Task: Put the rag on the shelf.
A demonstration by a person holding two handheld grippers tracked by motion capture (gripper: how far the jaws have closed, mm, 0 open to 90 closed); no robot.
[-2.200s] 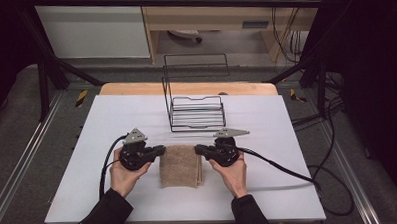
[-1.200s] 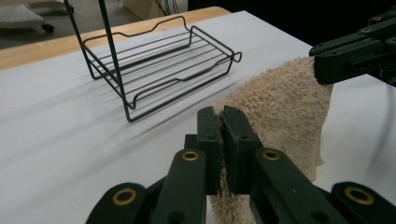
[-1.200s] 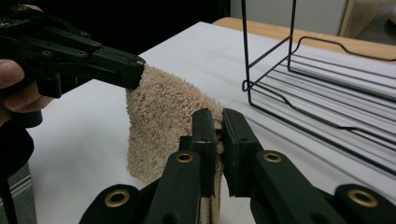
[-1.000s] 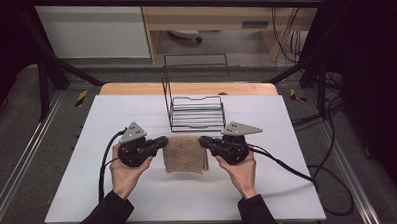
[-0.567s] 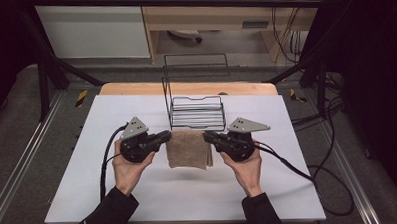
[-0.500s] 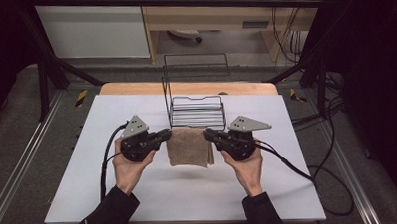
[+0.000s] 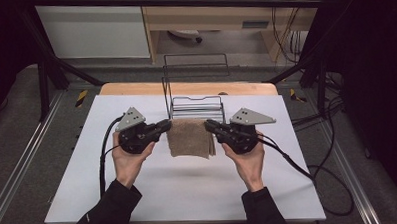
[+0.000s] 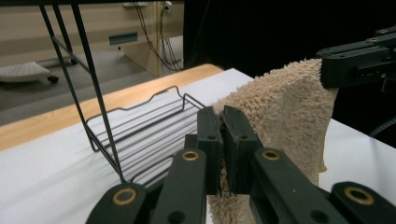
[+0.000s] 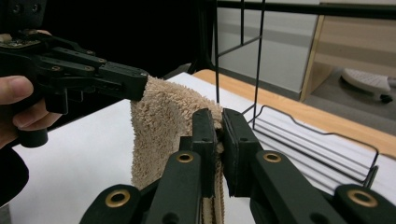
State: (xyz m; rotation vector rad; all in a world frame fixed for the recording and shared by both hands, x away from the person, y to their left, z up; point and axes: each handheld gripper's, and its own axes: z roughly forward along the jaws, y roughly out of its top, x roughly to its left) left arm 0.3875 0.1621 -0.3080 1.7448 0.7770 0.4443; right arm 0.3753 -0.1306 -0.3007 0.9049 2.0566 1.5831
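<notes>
Pinching tan towel (image 7: 190,138) corners, left gripper (image 7: 163,126), right gripper (image 7: 210,126), both clamped

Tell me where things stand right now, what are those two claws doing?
Left gripper and right gripper both clamped on the folded towel, one corner each. Towel lifted, hanging between them. Wire rack directly ahead, nothing between.

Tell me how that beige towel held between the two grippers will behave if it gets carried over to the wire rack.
The towel is probably floppy: it sags between the left gripper and right gripper, both shut on its upper edge. Its thick looped pile suggests it is light and unlikely to slip. The loops might snag on the wire rack.
</notes>
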